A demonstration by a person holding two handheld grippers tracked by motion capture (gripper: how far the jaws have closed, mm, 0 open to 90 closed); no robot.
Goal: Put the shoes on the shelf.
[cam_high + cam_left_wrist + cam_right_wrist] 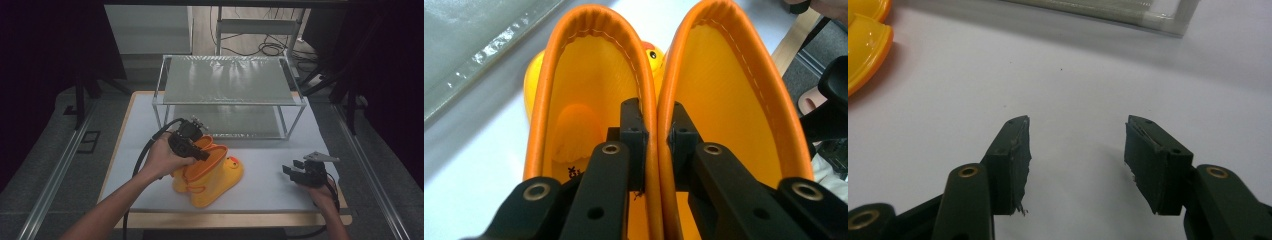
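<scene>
**Inspector:** As the two adjoining collars are pinched together, how is the grip on the pair of glossy yellow rubber boots with orange rims (210,175) to be judged?

**Assessor:** The left gripper (657,131) is seen with one jaw inside each boot, and the two inner walls are clamped between the pads. The boots are stood side by side on the white counter (270,185), just in front of the clear two-tier shelf with a metal frame (230,95). Both walls appear to be caught, though only near the rim.

**Inspector:** What is advised for the step?

**Assessor:** A deeper bite would be preferred, since soft rubber may be expected to fold and slip. The pair should be raised straight and slowly, so that neither boot is swung against the shelf frame.

**Inspector:** And the other side?

**Assessor:** The right gripper (1077,145) is held with jaws apart over bare counter, with nothing between them. It could be kept ready to steady the soles.
</scene>
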